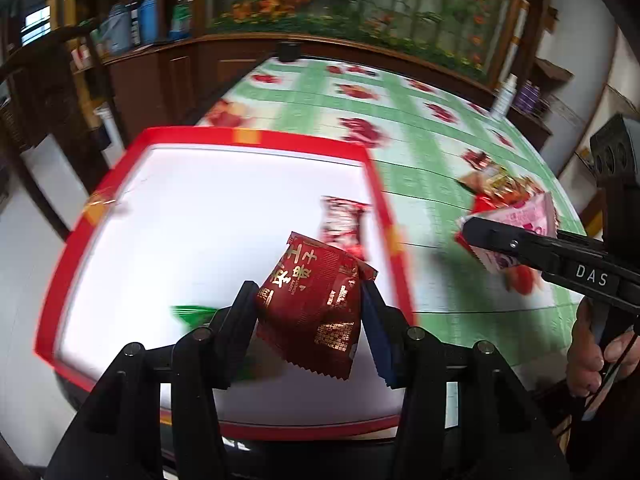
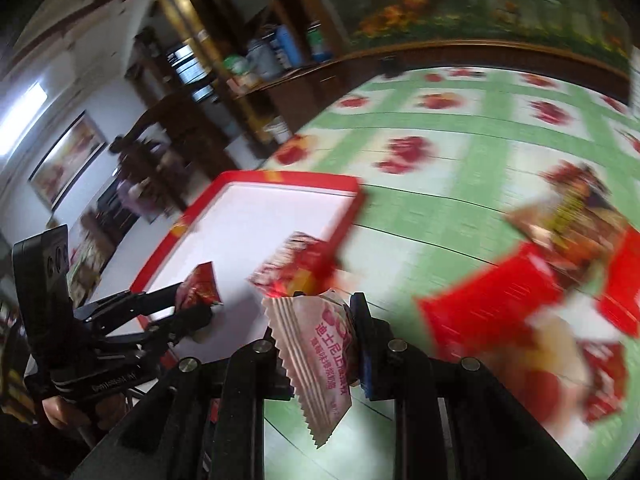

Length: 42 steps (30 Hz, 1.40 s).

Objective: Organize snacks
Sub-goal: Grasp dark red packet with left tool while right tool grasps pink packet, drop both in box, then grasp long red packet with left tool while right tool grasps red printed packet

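While pinched in left gripper [image 1: 310,300], red packet [image 1: 310,312] upright, serrated end down

A green-and-white checked tablecloth [image 1: 420,152] printed with red fruit covers the worktop. Behind it runs a dark wooden cabinet [image 1: 168,76] — blue and white bottles [image 1: 132,28] stand on its top. A large garden mural with orange flowers [image 1: 360,4] fills the back wall. A framed picture [image 2: 66,158] hangs on the white side wall — blurred.
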Available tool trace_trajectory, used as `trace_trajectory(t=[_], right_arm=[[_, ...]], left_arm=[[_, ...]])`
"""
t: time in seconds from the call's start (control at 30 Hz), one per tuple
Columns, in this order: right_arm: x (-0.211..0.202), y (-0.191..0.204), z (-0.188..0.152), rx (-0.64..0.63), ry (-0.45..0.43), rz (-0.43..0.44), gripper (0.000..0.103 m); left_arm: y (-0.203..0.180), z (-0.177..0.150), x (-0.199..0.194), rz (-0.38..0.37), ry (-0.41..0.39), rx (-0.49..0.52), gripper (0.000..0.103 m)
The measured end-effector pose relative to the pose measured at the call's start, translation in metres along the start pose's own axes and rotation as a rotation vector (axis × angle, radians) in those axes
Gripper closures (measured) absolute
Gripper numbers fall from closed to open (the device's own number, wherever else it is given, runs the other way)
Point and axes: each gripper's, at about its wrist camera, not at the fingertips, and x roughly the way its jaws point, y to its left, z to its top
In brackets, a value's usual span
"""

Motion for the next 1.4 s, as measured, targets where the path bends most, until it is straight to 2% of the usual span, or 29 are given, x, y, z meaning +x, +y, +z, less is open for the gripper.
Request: trace_trajectory(t=[0.2, 0.3, 0.37, 0.4, 0.43, 0.5, 0.7, 0.93, 1.03, 1.1, 1.2, 1.3, 1.4], right_arm=[[0.038, 0.042, 0.024, -0.051, 0.013, 0.046, 0.077], [0.043, 0.055, 0.035, -0.043, -0.024, 0.120, 0.075], [0.039, 0.057, 0.042, -0.016, -0.062, 0.210, 0.059], [0.035, 0.055, 0.044, 0.005, -0.083, 0.246, 0.041], [0.029, 0.051, 0.047, 0.031, -0.114, 0.271, 0.032], [0.016, 0.043, 0.048, 0.048, -0.174, 0.272, 0.032], [-0.024, -0.014, 0.036, 0.125, -0.261, 0.120, 0.032], [-0.095, -0.117, -0.013, 0.300, -0.358, -0.086, 0.032], [-0.131, -0.161, -0.036, 0.388, -0.410, -0.204, 0.032], [-0.149, -0.185, -0.049, 0.432, -0.433, -0.249, 0.031], [-0.165, -0.215, -0.066, 0.502, -0.453, -0.277, 0.031], [-0.168, -0.233, -0.078, 0.556, -0.458, -0.244, 0.030], [-0.161, -0.233, -0.078, 0.542, -0.419, -0.200, 0.030]], left_arm=[[0.024, -0.003, -0.001, 0.038, -0.007, -0.040, 0.053], [0.028, -0.001, -0.003, 0.068, -0.026, -0.049, 0.047], [0.030, 0.000, -0.006, 0.084, -0.043, -0.053, 0.043], [0.031, 0.000, -0.008, 0.088, -0.047, -0.055, 0.040], [0.032, 0.001, -0.008, 0.091, -0.052, -0.055, 0.039], [0.033, 0.001, -0.010, 0.095, -0.059, -0.055, 0.039], [0.007, 0.002, -0.007, 0.018, -0.044, 0.011, 0.039], [-0.060, 0.002, 0.005, -0.101, 0.022, 0.149, 0.039], [-0.087, 0.001, 0.010, -0.135, 0.056, 0.195, 0.039], [-0.102, 0.000, 0.013, -0.154, 0.072, 0.225, 0.039], [-0.125, -0.001, 0.020, -0.150, 0.092, 0.279, 0.039], [-0.143, 0.004, 0.028, -0.131, 0.098, 0.312, 0.039], [-0.159, 0.015, 0.041, -0.117, 0.102, 0.342, 0.039]])
